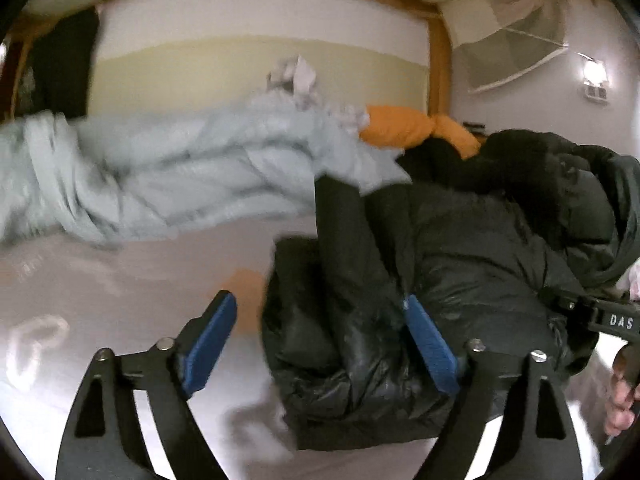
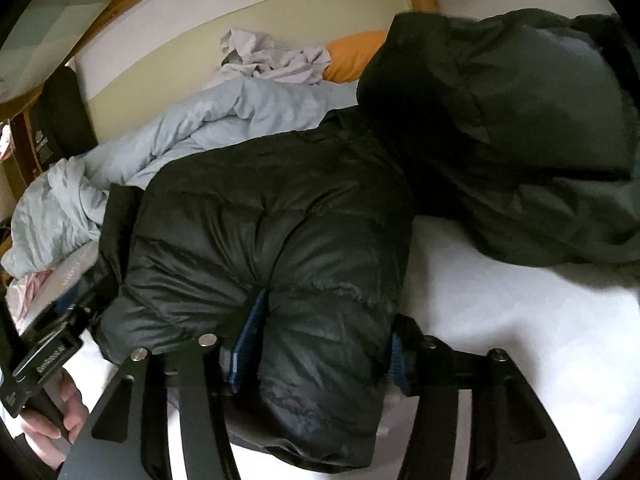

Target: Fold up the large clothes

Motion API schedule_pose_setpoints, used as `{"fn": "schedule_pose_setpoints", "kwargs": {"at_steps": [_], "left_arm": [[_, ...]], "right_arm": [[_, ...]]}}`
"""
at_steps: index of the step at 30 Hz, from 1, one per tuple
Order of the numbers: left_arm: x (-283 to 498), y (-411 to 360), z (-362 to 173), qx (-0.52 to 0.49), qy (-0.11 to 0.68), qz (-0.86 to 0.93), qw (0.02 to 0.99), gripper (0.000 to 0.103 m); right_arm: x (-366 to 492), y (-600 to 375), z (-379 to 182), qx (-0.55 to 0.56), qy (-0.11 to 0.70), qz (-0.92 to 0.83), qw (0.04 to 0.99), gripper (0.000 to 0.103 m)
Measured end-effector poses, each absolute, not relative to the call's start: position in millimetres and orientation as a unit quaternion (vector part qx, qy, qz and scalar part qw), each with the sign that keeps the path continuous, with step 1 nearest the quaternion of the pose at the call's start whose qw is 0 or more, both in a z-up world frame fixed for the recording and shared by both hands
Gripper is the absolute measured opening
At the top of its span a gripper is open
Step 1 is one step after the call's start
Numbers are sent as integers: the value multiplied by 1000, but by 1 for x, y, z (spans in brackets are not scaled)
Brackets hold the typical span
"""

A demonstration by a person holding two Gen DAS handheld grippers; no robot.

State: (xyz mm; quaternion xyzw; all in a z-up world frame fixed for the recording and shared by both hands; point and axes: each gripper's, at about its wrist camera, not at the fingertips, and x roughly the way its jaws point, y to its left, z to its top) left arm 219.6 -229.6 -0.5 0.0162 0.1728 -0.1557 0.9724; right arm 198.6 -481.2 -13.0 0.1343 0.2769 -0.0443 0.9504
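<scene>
A black puffer jacket [image 1: 460, 260] [image 2: 260, 208] lies bunched on the white bed sheet [image 2: 500, 320]. My left gripper [image 1: 320, 302] is open. Its right blue pad [image 1: 430, 344] rests against the jacket's folded edge and its left pad [image 1: 212, 344] stands free over the sheet. My right gripper [image 2: 326, 316] is shut on a thick puffed fold of the jacket, with both blue pads [image 2: 250, 340] dented into the fabric. Each view shows the other gripper's black body at its edge, held by a hand [image 2: 68, 412] [image 1: 624, 392].
A crumpled light blue duvet [image 1: 160, 176] [image 2: 200, 128] lies behind the jacket. An orange pillow [image 1: 400, 124] and a grey cloth [image 2: 272, 60] sit by the wall. A dark green garment [image 2: 520, 120] is heaped at the right. A wooden frame [image 1: 438, 60] edges the bed.
</scene>
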Motion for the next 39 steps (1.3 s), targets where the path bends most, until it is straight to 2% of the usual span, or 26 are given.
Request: {"fn": "schedule_pose_setpoints", "kwargs": {"at_steps": [2, 4, 5, 8, 11, 21, 26, 33, 39], "left_arm": [[201, -223, 11, 34, 148, -161, 975, 89], [182, -216, 22, 39, 126, -168, 977, 98], [170, -210, 28, 36, 114, -171, 978, 99], [140, -195, 43, 24, 87, -176, 980, 102], [108, -179, 52, 20, 71, -183, 980, 102], [36, -137, 35, 44, 66, -151, 985, 102], [41, -119, 17, 35, 91, -127, 987, 102], [50, -107, -9, 41, 86, -98, 991, 102], [55, -105, -11, 36, 96, -109, 989, 102]], "right_arm": [[185, -476, -5, 122, 262, -64, 955, 73], [169, -469, 7, 108, 234, -76, 963, 85], [158, -464, 15, 100, 215, -87, 968, 90], [125, -449, 31, 86, 171, -99, 977, 92], [90, -431, 41, 95, 134, -96, 982, 103], [16, -346, 43, 12, 82, -75, 994, 103], [9, -328, 22, 5, 74, -90, 993, 103], [16, -337, 0, 30, 87, -142, 986, 103], [32, -336, -15, 17, 118, -146, 982, 103]]}}
